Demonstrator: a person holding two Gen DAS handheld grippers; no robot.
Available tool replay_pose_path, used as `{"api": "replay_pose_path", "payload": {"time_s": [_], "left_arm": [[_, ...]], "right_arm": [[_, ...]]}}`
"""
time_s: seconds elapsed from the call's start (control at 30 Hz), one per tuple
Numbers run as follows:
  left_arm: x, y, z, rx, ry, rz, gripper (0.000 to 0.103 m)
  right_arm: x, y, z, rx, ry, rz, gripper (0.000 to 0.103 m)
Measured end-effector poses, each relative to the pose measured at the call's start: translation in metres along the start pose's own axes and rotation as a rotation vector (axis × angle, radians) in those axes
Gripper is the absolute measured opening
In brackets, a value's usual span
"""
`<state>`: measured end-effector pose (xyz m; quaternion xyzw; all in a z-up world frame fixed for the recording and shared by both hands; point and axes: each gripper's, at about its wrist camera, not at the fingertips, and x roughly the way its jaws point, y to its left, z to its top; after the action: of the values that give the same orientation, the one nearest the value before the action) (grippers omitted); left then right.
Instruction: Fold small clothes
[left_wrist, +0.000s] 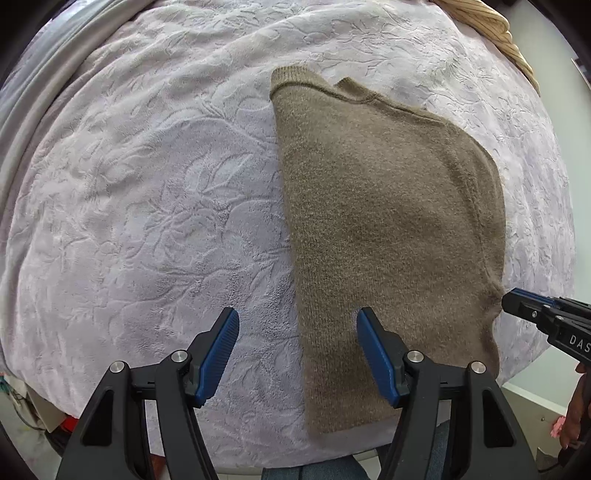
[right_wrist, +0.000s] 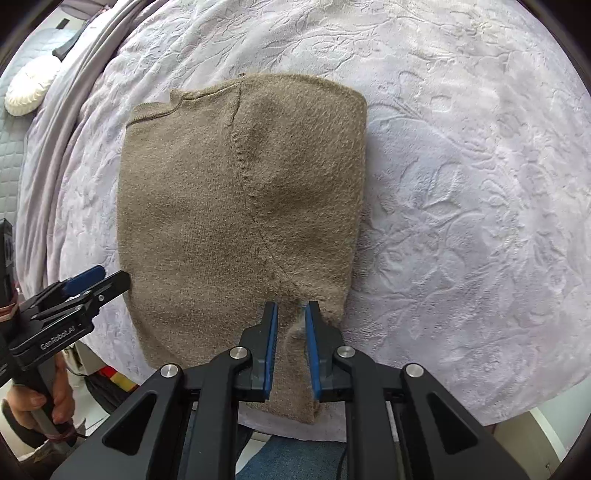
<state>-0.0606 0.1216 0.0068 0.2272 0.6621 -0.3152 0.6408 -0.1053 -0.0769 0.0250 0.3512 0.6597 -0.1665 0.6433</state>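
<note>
Folding step, seen from both wrists. The brown sweater (left_wrist: 388, 221) is lying flat on the blanket (left_wrist: 147, 184) at its near edge, already narrowed into an upright panel with the neckband at the far end and a curved seam running down its face. We are holding the left gripper (left_wrist: 298, 314) released, pointing down with its jaws spread across the sweater's left edge and no pad pressing on the knit. We are keeping the right gripper (right_wrist: 291, 306) clenched on a pinch of the near right edge, where the fabric is rising in a small ridge between the blue pads. To do this step well, we judge that we should be taking a matching pinch on the left side, catching every layer, then carrying both near corners together toward the neckband at an even height, so that the hem is landing square and the soft bulge in the middle is smoothing out. The blanket is plush, pale lilac and embossed with leaves, so it is likely gripping the knit and yielding under pressure. A grey sheet (left_wrist: 33, 110) is bunching along the left, a beige knit (left_wrist: 480, 22) is lying at the far right, and a white ribbed object (right_wrist: 29, 88) is resting at the far left.
</note>
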Motion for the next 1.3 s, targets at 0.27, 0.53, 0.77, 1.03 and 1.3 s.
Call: {"api": "replay_pose_path", "payload": {"time_s": [0.27, 0.53, 0.77, 1.03, 1.3], "left_arm": [[-0.028, -0.007, 0.009, 0.008, -0.033, 0.032, 0.068], [-0.041, -0.018, 0.010, 0.000, -0.088, 0.100, 0.096], [-0.044, -0.018, 0.010, -0.041, -0.089, 0.081, 0.096], [-0.043, -0.019, 0.010, -0.038, -0.063, 0.070, 0.096], [-0.046, -0.022, 0.009, -0.016, -0.074, 0.086, 0.096]], "right_arm": [[-0.011, 0.011, 0.005, -0.021, -0.032, -0.036, 0.056], [-0.023, 0.025, 0.005, -0.050, -0.075, -0.091, 0.082], [-0.033, 0.034, 0.008, -0.068, -0.132, -0.156, 0.086], [-0.035, 0.031, 0.012, -0.025, -0.163, -0.153, 0.103], [-0.034, 0.033, 0.014, -0.031, -0.135, -0.180, 0.103]]}}
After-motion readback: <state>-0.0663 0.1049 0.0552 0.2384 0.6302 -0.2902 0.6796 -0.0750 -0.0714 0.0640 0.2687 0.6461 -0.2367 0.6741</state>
